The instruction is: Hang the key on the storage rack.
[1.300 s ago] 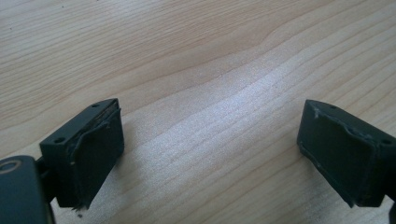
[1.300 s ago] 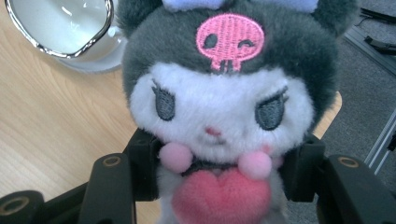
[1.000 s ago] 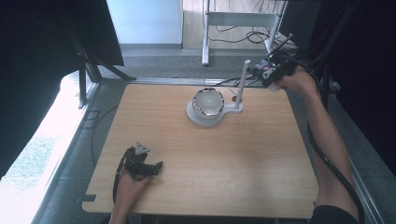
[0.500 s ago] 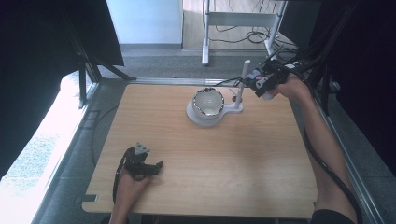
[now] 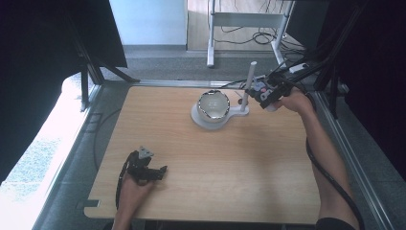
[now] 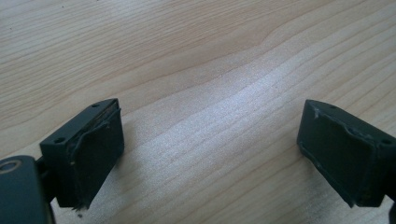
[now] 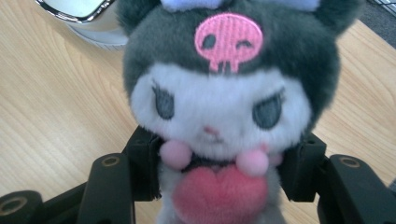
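Over at the near left corner of the surface [image 5: 201,158], left hand-held gripper [image 5: 146,168] parked low, resting on the wood, jaws spread wide with nothing between them but bare grain in the left gripper view, probably idling out of the way while the other hand works. Moving right to the middle far side: a bowl [image 5: 214,105] sitting on a white base [image 5: 203,120], a thin white post [image 5: 248,86] rising just beside it on the same base, likely a stand waiting for something to be set in or hung on. Farther right, right hand-held gripper [image 5: 261,92] held up near the post, at the far right edge. Closed on a plush [image 7: 229,102], jaws pinching the body just under the head, at the pink heart, so the face looks straight back at the camera in the right gripper view. Low grip around the soft middle, seemingly to keep the heavy head upright and the toy steady. Bowl rim peeking in at upper left of that view, so plush carried close to the stand, clear of the wood.
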Demonstrator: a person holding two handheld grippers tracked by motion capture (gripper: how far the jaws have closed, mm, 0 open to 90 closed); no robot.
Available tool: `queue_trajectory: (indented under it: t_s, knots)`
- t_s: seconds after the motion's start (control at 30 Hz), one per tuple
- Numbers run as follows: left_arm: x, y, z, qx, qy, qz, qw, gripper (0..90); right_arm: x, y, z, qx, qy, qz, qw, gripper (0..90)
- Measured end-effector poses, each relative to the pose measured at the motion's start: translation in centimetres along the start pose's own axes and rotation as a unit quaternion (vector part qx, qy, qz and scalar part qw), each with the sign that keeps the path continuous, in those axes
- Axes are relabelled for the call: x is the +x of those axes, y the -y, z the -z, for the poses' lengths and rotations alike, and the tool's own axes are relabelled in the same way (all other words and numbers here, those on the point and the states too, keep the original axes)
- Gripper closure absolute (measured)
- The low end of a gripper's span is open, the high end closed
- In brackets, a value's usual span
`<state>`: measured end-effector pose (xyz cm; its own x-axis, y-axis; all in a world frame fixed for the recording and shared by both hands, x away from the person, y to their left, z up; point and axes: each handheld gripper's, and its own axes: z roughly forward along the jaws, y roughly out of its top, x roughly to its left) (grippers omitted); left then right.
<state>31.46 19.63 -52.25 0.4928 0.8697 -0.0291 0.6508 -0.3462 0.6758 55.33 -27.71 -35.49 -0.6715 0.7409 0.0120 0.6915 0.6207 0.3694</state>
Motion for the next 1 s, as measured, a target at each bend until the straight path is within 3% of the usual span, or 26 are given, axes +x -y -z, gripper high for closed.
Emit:
queue_trajectory:
  t_s: [0.63,0.8,1.0]
  knots:
    - [0.0,0.0,0.0,0.000,0.000,0.000,1.0000,7.2,0.3,0.3,-4.3,-0.017,0.007,0.005,0.9998,38.2]
    - [0.0,0.0,0.0,0.000,0.000,0.000,1.0000,7.3,0.5,0.4,-5.3,-0.026,0.018,0.013,0.9994,27.4]
    - [0.0,0.0,0.0,0.000,0.000,0.000,1.0000,7.2,0.6,0.8,-5.2,-0.033,0.028,0.020,0.9989,19.3]
